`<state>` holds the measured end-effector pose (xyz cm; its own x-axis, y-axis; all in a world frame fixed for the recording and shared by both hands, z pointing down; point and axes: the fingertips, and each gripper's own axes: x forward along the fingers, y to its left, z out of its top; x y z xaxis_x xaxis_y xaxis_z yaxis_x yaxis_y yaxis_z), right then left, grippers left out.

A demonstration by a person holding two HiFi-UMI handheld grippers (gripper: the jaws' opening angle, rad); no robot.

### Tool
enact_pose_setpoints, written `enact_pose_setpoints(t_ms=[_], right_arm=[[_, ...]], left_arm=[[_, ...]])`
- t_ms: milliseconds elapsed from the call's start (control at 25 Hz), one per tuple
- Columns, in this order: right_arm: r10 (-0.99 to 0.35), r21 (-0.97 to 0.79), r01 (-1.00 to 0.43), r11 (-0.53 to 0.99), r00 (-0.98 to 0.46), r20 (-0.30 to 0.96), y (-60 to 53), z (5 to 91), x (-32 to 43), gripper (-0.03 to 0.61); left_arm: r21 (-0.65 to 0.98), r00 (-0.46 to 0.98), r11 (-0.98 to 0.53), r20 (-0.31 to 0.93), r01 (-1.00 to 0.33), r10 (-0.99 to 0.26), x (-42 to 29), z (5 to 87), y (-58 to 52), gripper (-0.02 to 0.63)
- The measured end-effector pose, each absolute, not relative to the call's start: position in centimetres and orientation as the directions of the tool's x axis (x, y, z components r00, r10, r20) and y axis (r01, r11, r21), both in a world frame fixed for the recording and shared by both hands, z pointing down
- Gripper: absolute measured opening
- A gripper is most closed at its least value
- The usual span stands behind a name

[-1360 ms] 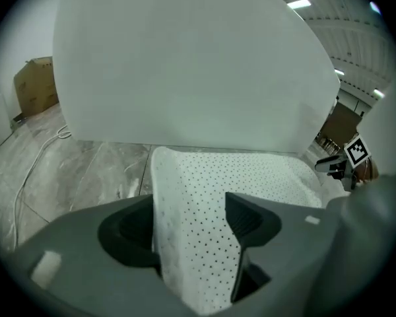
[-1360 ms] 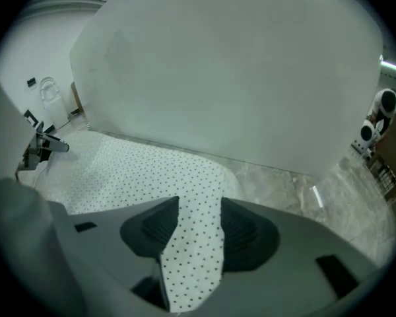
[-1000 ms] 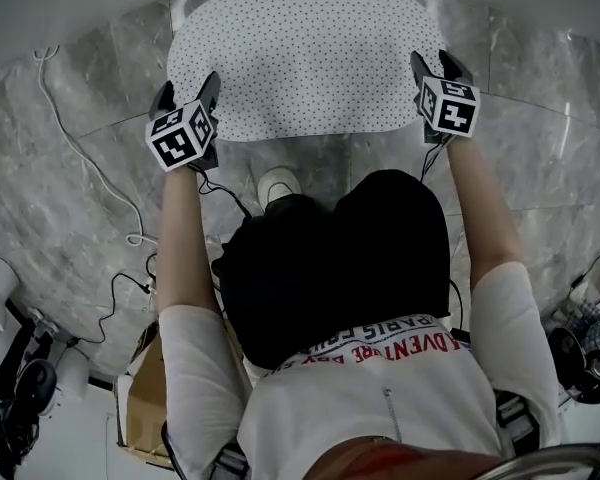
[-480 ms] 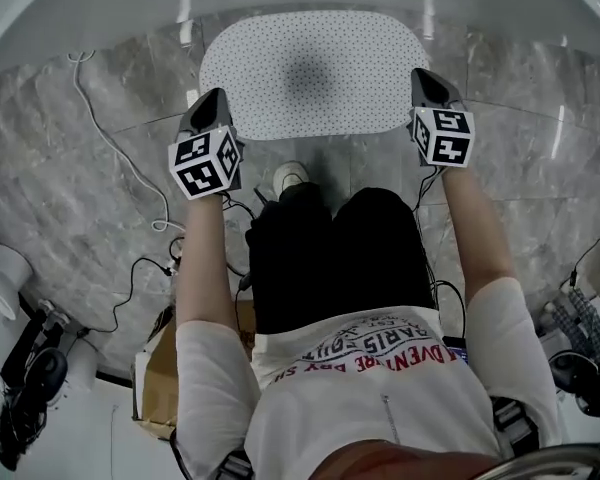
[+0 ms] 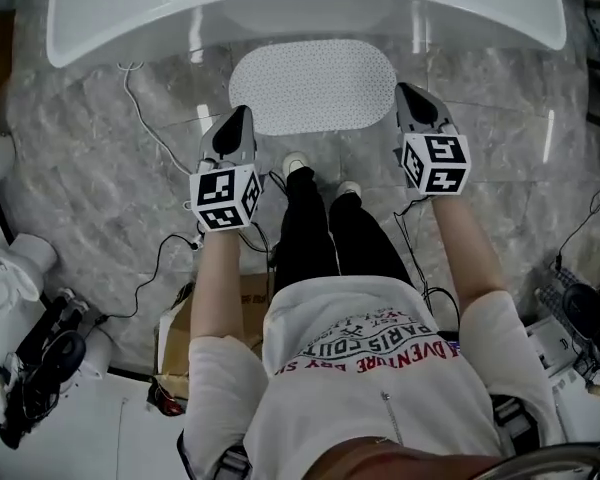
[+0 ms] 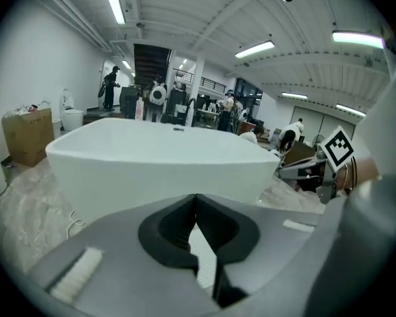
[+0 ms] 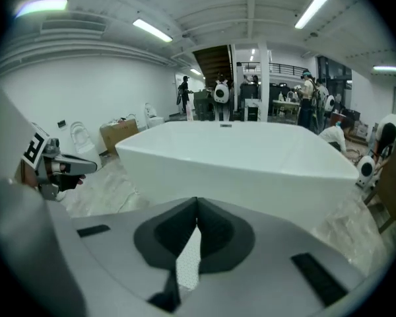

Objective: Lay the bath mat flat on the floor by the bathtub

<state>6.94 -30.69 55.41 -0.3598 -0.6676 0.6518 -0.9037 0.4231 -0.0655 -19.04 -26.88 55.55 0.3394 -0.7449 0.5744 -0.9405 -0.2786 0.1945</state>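
- Both tools are up over the floor, held out ahead of the person, tips pointing forward and down.
- Left gripper: jaws pressed together at the tips, gripping nothing.
- In its own view the left gripper shows the dark pads meeting, with only a sliver of dotted mat showing through the gap below them.
- Right gripper: same story, jaws closed and empty.
- The right gripper view confirms it, with the tips of the right gripper touching.
- The bath mat lies flat below and ahead of the tools, in the space between the two sets of tips and clear of both.
- Its far edge runs along the foot of the bathtub; whether they touch, I cannot tell.
- The tub fills the view straight beyond each gripper's tips.
- A white cable snakes over the floor outside the left gripper.
- The person's shoes stand just behind the mat, between the tools.
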Motion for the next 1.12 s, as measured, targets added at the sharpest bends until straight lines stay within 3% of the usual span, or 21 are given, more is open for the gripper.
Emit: enact_pose_setpoints(t_ms=[360,640,880,1120], right_arm=[[-0.762,-0.08,-0.882,0.465,-0.444,0.472,-29.6,32.4,5.7,0.011],[-0.839,-0.053,-0.869,0.492,-0.49,0.236,-28.9,18.4,4.7,0.011],[-0.841,-0.023,-0.855,0.519,-0.515,0.165,-27.4,12.9,2.6,0.009],[-0.85,0.025,-0.855,0.518,-0.511,0.126,-27.3,11.5,1.1,0.009]], left_arm=[[0.157,0.4,-0.368,0.386,-0.916,-0.831,-17.3,32.3,-27.6,0.012],[0.08,0.474,-0.468,0.218,-0.88,-0.853,-17.0,19.7,-27.3,0.014],[-0.02,0.49,-0.497,0.134,-0.868,-0.861,-18.4,12.1,-26.7,0.012],[-0.036,0.497,-0.501,0.086,-0.865,-0.864,-19.7,9.8,-26.5,0.012]])
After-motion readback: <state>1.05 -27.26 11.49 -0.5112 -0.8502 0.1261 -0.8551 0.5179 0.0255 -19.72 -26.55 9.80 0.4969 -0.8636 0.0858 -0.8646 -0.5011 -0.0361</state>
